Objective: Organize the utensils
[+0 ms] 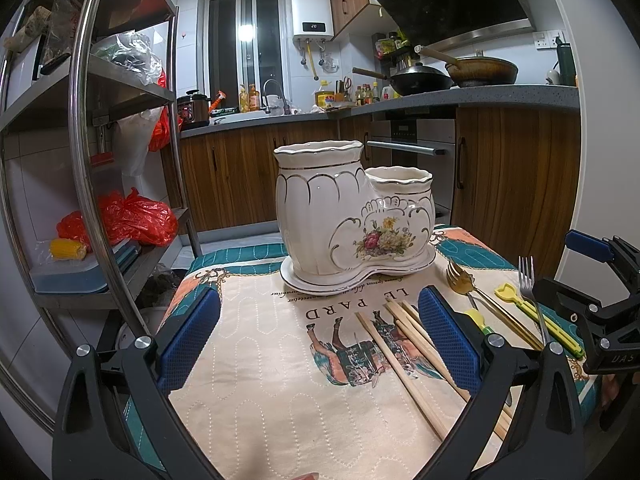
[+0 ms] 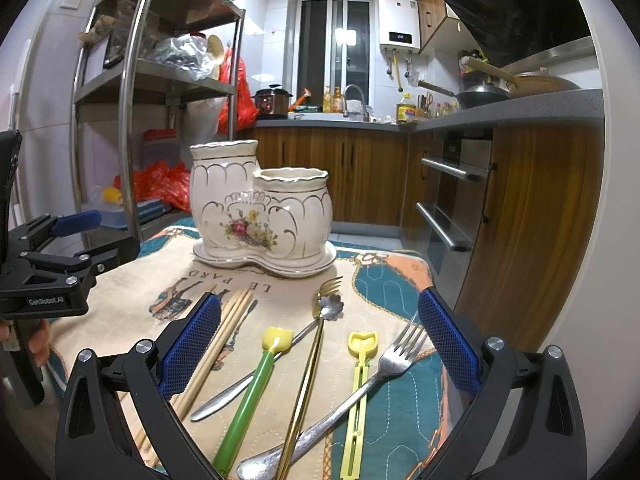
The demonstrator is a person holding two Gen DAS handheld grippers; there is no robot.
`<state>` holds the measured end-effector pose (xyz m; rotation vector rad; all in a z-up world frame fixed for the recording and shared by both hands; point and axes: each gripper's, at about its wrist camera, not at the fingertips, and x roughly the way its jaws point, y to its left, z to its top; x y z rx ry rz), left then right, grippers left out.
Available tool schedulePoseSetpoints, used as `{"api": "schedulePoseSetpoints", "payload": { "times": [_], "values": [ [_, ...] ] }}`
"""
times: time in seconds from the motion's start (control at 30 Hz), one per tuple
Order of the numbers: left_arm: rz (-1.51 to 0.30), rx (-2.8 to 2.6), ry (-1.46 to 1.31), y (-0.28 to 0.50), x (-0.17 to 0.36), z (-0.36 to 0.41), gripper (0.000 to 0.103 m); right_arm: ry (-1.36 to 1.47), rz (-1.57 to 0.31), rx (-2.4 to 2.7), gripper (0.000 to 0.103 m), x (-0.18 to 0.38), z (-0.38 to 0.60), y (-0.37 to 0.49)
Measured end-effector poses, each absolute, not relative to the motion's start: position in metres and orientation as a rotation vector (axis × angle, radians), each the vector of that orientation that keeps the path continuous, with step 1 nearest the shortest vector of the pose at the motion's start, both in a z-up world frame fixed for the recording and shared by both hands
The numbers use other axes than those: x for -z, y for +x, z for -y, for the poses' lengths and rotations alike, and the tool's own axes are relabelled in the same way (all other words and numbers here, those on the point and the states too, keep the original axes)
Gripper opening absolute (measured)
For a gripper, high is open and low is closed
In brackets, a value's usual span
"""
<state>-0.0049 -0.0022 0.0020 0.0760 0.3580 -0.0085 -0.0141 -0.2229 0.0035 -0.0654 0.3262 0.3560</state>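
Observation:
A white ceramic two-cup utensil holder [image 1: 352,216] [image 2: 260,212] with floral print stands on its saucer at the far side of the quilted mat [image 1: 280,380]. Both cups look empty. Wooden chopsticks [image 1: 404,356] [image 2: 224,332], a gold fork [image 1: 460,280] [image 2: 308,364], a silver fork [image 1: 530,292] [image 2: 360,392], a silver spoon [image 2: 256,376], a green-handled tool [image 2: 256,380] and a yellow tool [image 1: 536,316] [image 2: 358,396] lie on the mat. My left gripper [image 1: 320,332] is open and empty, left of the chopsticks. My right gripper [image 2: 320,340] is open and empty above the utensils.
A steel shelf rack [image 1: 100,120] [image 2: 160,80] with red bags stands left of the table. Wooden cabinets and an oven [image 2: 452,200] are behind and to the right. The mat's right edge [image 2: 436,320] drops off near the cabinets.

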Motion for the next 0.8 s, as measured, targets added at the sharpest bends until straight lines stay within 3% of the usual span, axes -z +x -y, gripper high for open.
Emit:
{"api": "schedulePoseSetpoints", "payload": {
  "times": [0.8],
  "values": [
    [-0.454, 0.084, 0.097, 0.003, 0.005, 0.011, 0.098, 0.04, -0.341, -0.292, 0.098, 0.002, 0.24, -0.007]
  ]
}}
